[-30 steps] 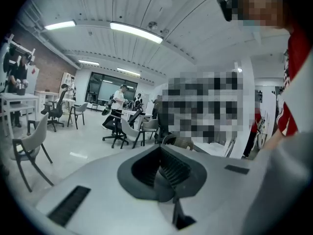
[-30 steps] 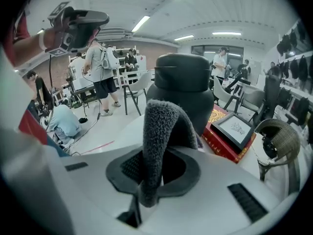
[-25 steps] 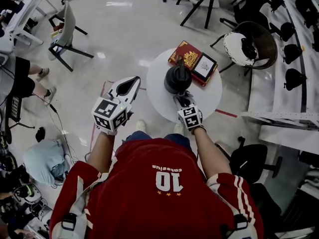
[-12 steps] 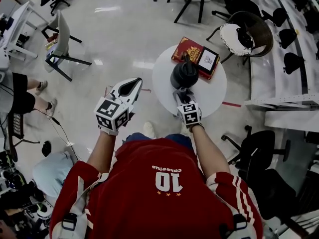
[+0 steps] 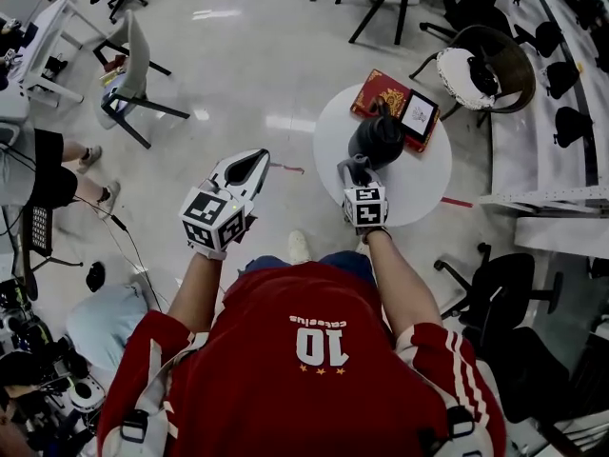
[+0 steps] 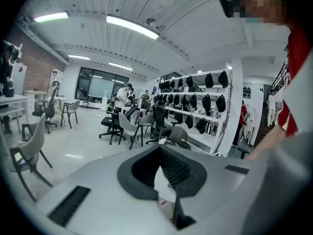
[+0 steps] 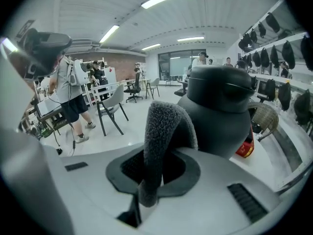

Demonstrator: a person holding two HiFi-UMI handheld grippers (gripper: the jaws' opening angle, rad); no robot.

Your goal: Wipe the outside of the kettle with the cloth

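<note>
The kettle [image 5: 379,139] stands upright near the middle of the round white table [image 5: 419,190] — dark, rounded, its lid on, so what it holds cannot be seen. The right tool [image 5: 354,167] reaches to its near side with the jaws closed on a folded grey cloth [image 7: 164,126]. The fold rises out of the jaws and lies against the kettle's wall, low on the body. Behind the kettle, at the table's far edge, lie a red box [image 5: 379,91] and a dark-framed flat panel [image 5: 420,114], side by side and touching. The left tool [image 5: 255,156] hangs off to the left over the floor, well apart from the table. Its jaws are drawn together at the tips and carry nothing.
</note>
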